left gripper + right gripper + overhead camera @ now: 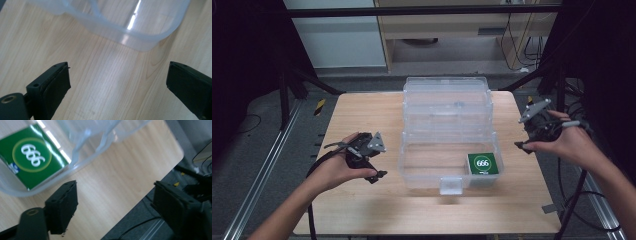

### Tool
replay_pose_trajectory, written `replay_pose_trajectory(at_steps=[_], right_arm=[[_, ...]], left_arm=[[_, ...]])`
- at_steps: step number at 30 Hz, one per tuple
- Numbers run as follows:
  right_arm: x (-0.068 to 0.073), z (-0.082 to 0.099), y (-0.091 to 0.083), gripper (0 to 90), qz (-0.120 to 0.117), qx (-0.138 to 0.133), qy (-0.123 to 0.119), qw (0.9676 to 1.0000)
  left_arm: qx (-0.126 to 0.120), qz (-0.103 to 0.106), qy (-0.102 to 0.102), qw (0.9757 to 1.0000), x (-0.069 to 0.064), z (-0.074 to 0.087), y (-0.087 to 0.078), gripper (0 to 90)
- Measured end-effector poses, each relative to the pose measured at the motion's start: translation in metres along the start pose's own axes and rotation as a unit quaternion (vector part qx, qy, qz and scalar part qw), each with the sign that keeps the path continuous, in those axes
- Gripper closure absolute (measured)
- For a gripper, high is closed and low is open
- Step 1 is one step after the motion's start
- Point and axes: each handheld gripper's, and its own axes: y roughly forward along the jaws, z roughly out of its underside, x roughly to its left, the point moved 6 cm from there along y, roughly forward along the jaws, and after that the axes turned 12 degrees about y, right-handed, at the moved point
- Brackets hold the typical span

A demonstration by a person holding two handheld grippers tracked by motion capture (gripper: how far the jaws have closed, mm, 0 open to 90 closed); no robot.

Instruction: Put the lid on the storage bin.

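Note:
A clear plastic box (450,150) with its lid tipped back stands at the middle of the wooden table. In its front right corner lies a green packet marked 666 (482,163), seen through the box wall in the right gripper view as the green packet (30,157). My left gripper (371,162) is held above the table left of the box, its jaws wide apart over bare wood with nothing between them (117,85). My right gripper (529,137) hovers at the table's right edge beside the box, jaws open and empty (113,205).
The box's rounded corner (140,42) lies just ahead of the left jaws. The table's right edge (160,173) runs under the right jaws, with dark floor and cables beyond. A white latch (450,185) sticks out at the box's front. Metal rails flank the table.

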Motion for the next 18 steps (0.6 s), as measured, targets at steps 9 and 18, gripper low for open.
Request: replay_pose_trajectory(at_steps=[9,18], right_arm=[[-0.007,-0.073,-0.013,37.2,0.007,-0.01,-0.09,0.9959],[0.005,-0.112,-0.016,48.1,0.004,-0.011,-0.133,0.9911]], left_arm=[[0.011,0.036,0.057,0.9976,-0.017,-0.041,0.017,5.9],[0.006,0.055,0.086,0.9948,-0.023,-0.06,0.023,10.1]])
